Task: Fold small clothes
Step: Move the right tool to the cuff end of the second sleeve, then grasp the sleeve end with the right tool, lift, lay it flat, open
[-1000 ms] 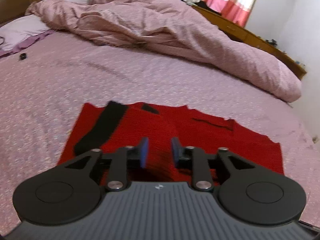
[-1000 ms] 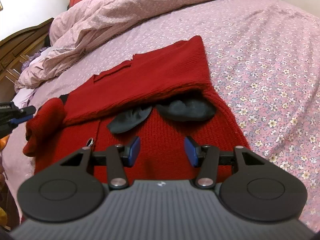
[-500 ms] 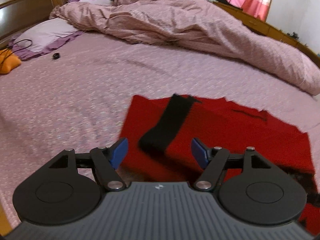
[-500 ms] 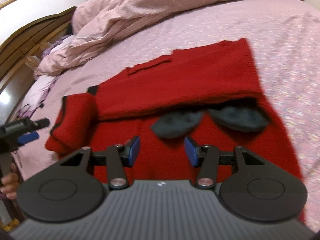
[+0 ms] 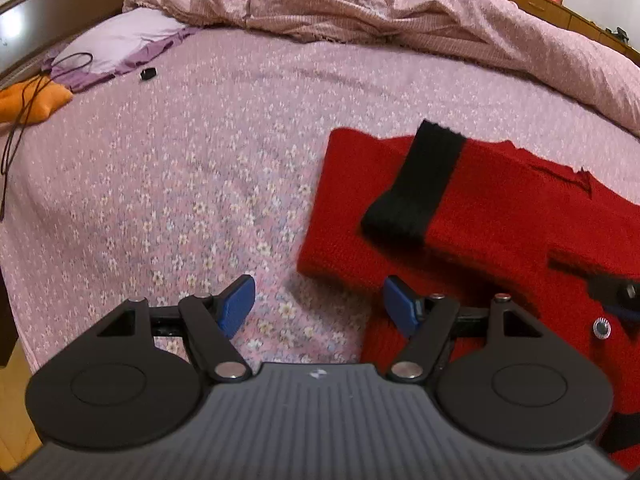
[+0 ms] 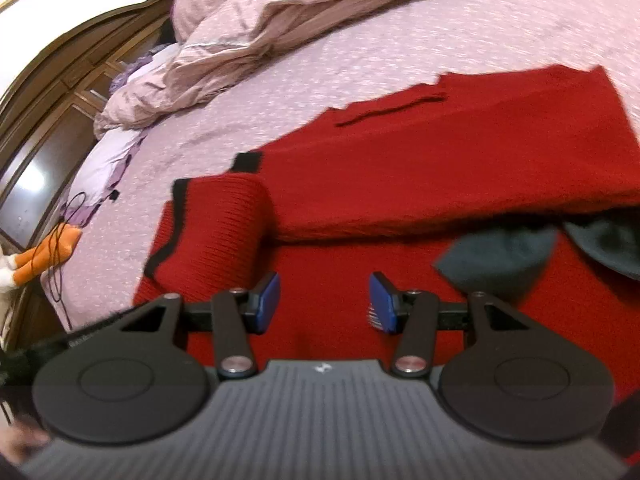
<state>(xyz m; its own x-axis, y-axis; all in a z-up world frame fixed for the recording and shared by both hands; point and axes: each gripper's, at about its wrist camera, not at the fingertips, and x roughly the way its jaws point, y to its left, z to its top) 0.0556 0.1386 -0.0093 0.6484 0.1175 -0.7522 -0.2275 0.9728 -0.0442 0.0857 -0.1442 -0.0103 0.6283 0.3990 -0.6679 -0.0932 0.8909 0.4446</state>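
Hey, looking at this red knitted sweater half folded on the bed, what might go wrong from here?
1. The folded-in sleeve with the black cuff lies loose on the red knitted sweater; a tug could undo it.
2. Two dark grey pieces poke from under the folded edge and may bunch up.
3. The left gripper is open, half over the floral bedsheet; closing there may pinch sheet. The right gripper is open and empty too.

Bed with pink floral sheet; red sweater flat near its foot edge, rumpled pink duvet along the far side, lilac pillow at the headboard
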